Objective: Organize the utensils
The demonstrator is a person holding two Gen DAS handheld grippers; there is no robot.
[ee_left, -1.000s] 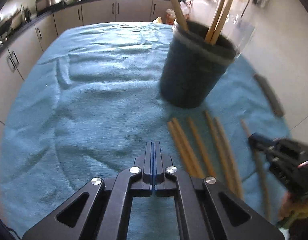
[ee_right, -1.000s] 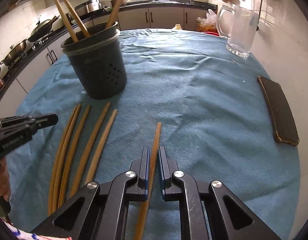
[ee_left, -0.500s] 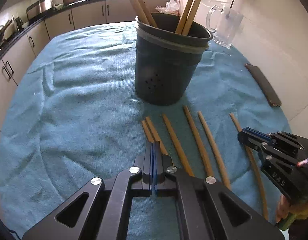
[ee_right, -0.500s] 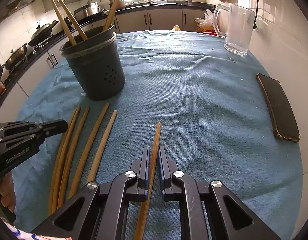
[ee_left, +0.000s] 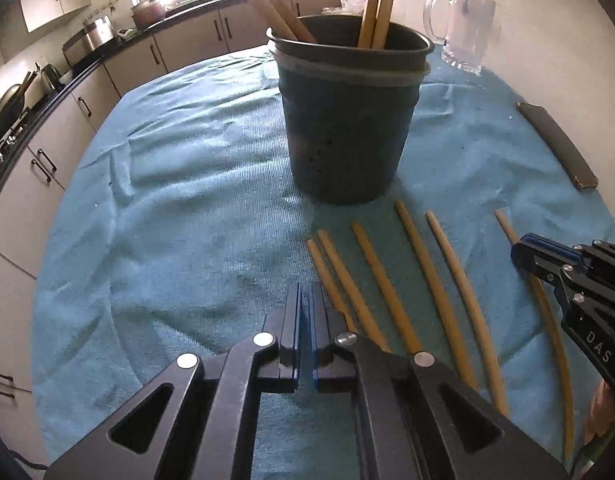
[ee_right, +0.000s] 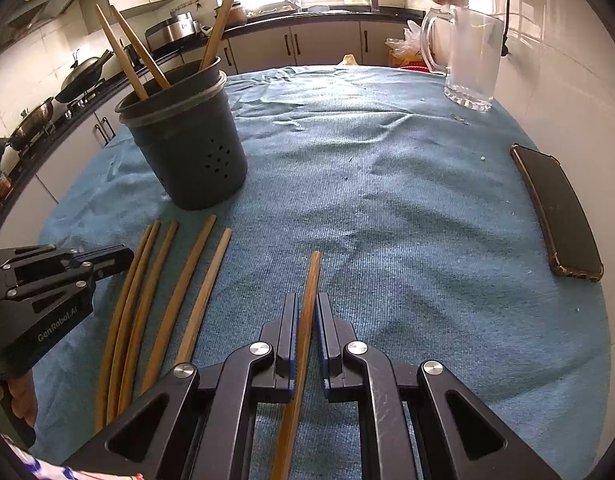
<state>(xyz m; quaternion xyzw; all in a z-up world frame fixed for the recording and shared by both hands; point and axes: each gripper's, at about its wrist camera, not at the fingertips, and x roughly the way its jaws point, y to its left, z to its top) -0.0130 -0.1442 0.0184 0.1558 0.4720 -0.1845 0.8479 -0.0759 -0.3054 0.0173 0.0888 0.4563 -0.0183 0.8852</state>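
A dark utensil holder (ee_left: pixel 349 120) (ee_right: pixel 187 148) stands on the blue cloth with several wooden chopsticks upright in it. Several more chopsticks (ee_left: pixel 439 292) (ee_right: pixel 175 300) lie in a row in front of it. My right gripper (ee_right: pixel 306 304) is closed around one chopstick (ee_right: pixel 307 300) that lies apart at the right of the row, on the cloth. It also shows in the left wrist view (ee_left: pixel 525 254). My left gripper (ee_left: pixel 306 300) is shut and empty, just left of the row. It also shows in the right wrist view (ee_right: pixel 119 254).
A glass mug (ee_right: pixel 471 60) (ee_left: pixel 463 28) stands at the far right of the table. A dark phone (ee_right: pixel 555 208) (ee_left: pixel 555 144) lies near the right edge. The blue cloth (ee_right: pixel 387 160) covers the table. Kitchen counters and cabinets surround it.
My left gripper has moved right and lower toward the chopstick row, with the holder now centred ahead. My right gripper has stayed on its chopstick.
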